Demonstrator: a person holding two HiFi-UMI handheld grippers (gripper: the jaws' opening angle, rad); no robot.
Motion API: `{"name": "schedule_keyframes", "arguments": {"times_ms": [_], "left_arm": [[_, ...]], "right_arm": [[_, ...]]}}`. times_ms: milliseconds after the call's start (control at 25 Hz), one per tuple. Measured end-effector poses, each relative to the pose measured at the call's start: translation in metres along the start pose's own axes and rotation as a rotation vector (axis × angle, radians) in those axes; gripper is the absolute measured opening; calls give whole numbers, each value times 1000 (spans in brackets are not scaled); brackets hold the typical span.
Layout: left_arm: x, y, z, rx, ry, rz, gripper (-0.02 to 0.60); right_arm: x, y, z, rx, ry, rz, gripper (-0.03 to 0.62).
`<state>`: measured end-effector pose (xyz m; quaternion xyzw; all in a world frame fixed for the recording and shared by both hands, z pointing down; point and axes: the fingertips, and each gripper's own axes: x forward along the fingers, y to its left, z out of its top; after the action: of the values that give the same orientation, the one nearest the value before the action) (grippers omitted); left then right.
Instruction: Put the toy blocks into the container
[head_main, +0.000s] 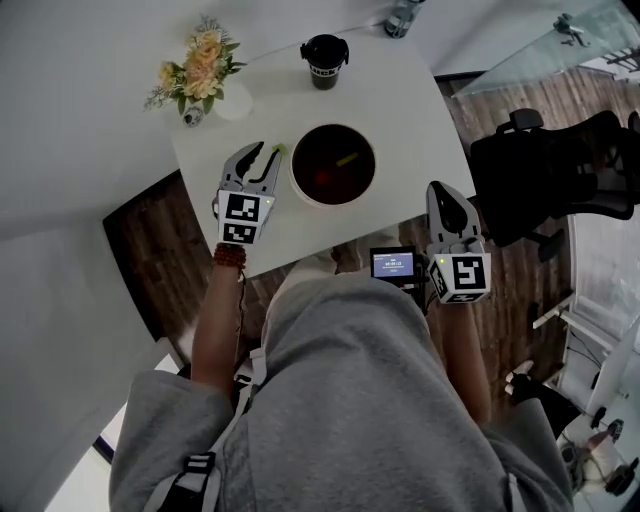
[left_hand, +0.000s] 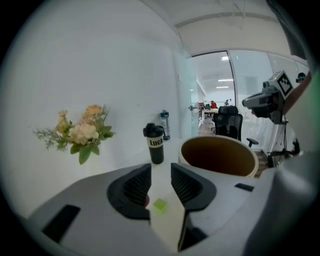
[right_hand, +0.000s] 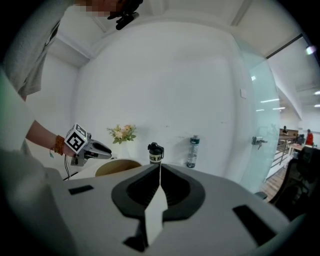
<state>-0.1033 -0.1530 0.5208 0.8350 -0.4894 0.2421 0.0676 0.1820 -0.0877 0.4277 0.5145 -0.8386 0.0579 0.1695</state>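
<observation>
A round white container (head_main: 333, 198) with a dark inside stands mid-table and holds a red block (head_main: 322, 180) and a yellowish block (head_main: 347, 159). Just left of it my left gripper (head_main: 265, 152) is open and low over the table. A small green block (left_hand: 160, 205) lies on the table between its jaws, and neither pad touches it. A reddish bit shows at the left jaw's inner edge. The container's wall (left_hand: 220, 167) rises to the right past the fingers (left_hand: 187, 186). My right gripper (head_main: 440, 190) is shut and empty, held off the table's near right edge.
A black lidded cup (head_main: 324, 60) stands behind the container, a vase of flowers (head_main: 200, 68) at the table's far left, a bottle (head_main: 403, 15) at the far edge. A black office chair (head_main: 560, 170) is on the right. A small screen (head_main: 393, 264) is at the person's waist.
</observation>
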Motion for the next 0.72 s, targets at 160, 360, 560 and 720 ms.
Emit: {"name": "schedule_keyframes", "arguments": {"times_ms": [160,360,560,720], "left_arm": [[25,10,-47,-82,63,4,126],[55,11,-95,-124,170,22,132],[71,9,-121,-170,235,-7,165],[81,7,-136,-177,281,-42,175]], "right_arm": [[-7,-20,-1,5,12,-38,7],[-13,-32,-3,20,23,-77,6],[-11,-33,-5,27,32,-83,7],[-7,-34,-7,33,40,-89,6]]}}
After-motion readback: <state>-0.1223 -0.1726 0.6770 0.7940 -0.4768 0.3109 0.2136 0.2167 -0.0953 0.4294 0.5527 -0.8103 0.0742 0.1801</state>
